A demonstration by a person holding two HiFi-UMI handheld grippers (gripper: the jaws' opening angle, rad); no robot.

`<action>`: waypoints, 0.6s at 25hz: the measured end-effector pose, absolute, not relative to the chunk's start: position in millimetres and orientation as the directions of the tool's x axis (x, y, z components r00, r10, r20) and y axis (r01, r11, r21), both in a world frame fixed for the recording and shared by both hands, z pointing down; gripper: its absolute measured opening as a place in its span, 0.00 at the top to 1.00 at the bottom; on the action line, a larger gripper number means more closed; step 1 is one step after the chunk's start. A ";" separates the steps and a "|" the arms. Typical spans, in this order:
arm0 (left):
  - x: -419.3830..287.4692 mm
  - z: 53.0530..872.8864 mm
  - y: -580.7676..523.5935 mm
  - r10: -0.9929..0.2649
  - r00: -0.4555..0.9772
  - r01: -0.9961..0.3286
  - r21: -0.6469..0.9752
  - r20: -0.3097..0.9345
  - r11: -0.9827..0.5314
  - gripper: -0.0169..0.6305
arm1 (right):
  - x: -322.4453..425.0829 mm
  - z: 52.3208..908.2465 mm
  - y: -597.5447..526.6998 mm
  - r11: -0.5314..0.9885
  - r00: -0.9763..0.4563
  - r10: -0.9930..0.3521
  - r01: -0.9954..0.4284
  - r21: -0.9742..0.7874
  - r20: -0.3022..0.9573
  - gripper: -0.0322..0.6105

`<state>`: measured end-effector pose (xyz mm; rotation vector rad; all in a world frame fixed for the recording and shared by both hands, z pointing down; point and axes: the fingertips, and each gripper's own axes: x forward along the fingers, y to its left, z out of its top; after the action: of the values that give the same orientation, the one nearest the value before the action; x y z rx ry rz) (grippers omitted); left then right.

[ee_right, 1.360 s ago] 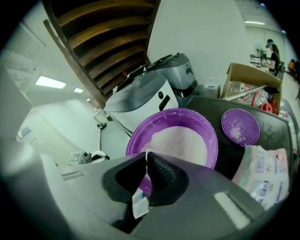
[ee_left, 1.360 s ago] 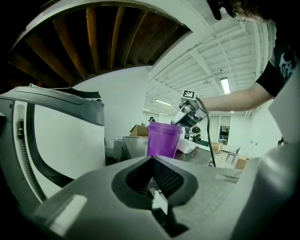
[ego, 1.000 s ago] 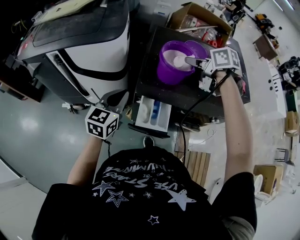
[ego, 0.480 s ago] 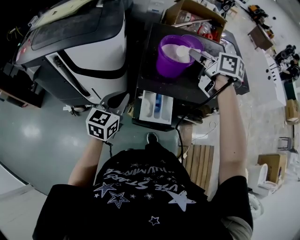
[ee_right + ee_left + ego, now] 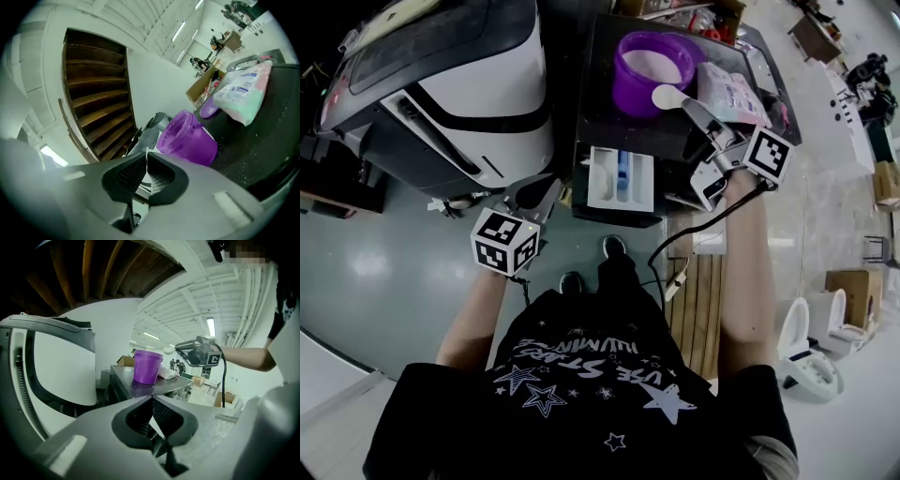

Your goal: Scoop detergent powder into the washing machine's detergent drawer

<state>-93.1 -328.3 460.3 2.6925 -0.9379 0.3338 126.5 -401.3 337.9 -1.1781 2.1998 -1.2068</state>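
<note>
We are finding only one print that we can partly read: white lettering across the person's black shirt (image 5: 581, 370), set among white printed stars and lying upside down in the head view. In it we are making out the word "STARS". The letters before that word and the second line next to it are too warped for us to spell. The pale pouch (image 5: 243, 91) lying on the bench (image 5: 274, 140) is carrying blue print, too small and blurred to read.

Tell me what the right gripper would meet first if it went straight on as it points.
Likely the purple bucket: the right gripper, shut on the scoop, aims at its side, though depth is unclear.
</note>
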 end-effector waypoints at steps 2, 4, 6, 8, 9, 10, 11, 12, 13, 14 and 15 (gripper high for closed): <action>-95.5 468.4 -323.1 -0.557 0.767 -0.626 0.184 0.318 -0.757 0.97 | 115.4 353.2 -384.8 0.285 -0.594 -0.801 -0.493 -0.822 0.078 0.89; -96.9 476.7 -318.2 -0.545 0.769 -0.621 0.192 0.334 -0.760 0.97 | 103.4 370.6 -369.6 0.284 -0.608 -0.788 -0.498 -0.819 0.096 0.89; -97.5 484.4 -314.2 -0.534 0.771 -0.617 0.199 0.348 -0.761 0.97 | 92.0 387.3 -357.2 0.283 -0.621 -0.776 -0.501 -0.818 0.112 0.89; -97.7 491.7 -310.9 -0.524 0.772 -0.614 0.208 0.360 -0.761 0.97 | 82.2 403.1 -348.5 0.280 -0.630 -0.766 -0.502 -0.818 0.125 0.89; -97.7 495.2 -309.5 -0.520 0.772 -0.614 0.213 0.366 -0.760 0.97 | 78.1 411.1 -345.2 0.275 -0.633 -0.762 -0.503 -0.820 0.132 0.89; -97.7 498.4 -308.1 -0.517 0.771 -0.614 0.218 0.371 -0.759 0.97 | 74.9 419.9 -342.3 0.266 -0.635 -0.759 -0.507 -0.820 0.146 0.89; -97.7 501.5 -306.8 -0.515 0.771 -0.614 0.224 0.375 -0.757 0.97 | 73.1 429.9 -339.2 0.251 -0.632 -0.756 -0.520 -0.817 0.170 0.89; -97.5 504.5 -305.5 -0.512 0.771 -0.615 0.230 0.379 -0.754 0.97 | 72.4 440.6 -336.1 0.231 -0.626 -0.754 -0.540 -0.810 0.202 0.89; -97.1 507.5 -304.1 -0.510 0.771 -0.615 0.237 0.382 -0.752 0.97 | 71.5 450.3 -333.1 0.215 -0.620 -0.750 -0.559 -0.801 0.232 0.89; -96.6 510.6 -302.6 -0.507 0.771 -0.615 0.243 0.386 -0.750 0.97 | 70.0 458.4 -330.5 0.203 -0.616 -0.746 -0.573 -0.794 0.254 0.89; -96.0 514.2 -300.6 -0.503 0.771 -0.615 0.247 0.390 -0.749 0.97 | 68.4 465.4 -328.2 0.193 -0.612 -0.743 -0.584 -0.789 0.272 0.89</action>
<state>-96.0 -300.6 514.2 2.6026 -0.8541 0.4265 68.4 -328.2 465.4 -1.2881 2.2883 -1.3893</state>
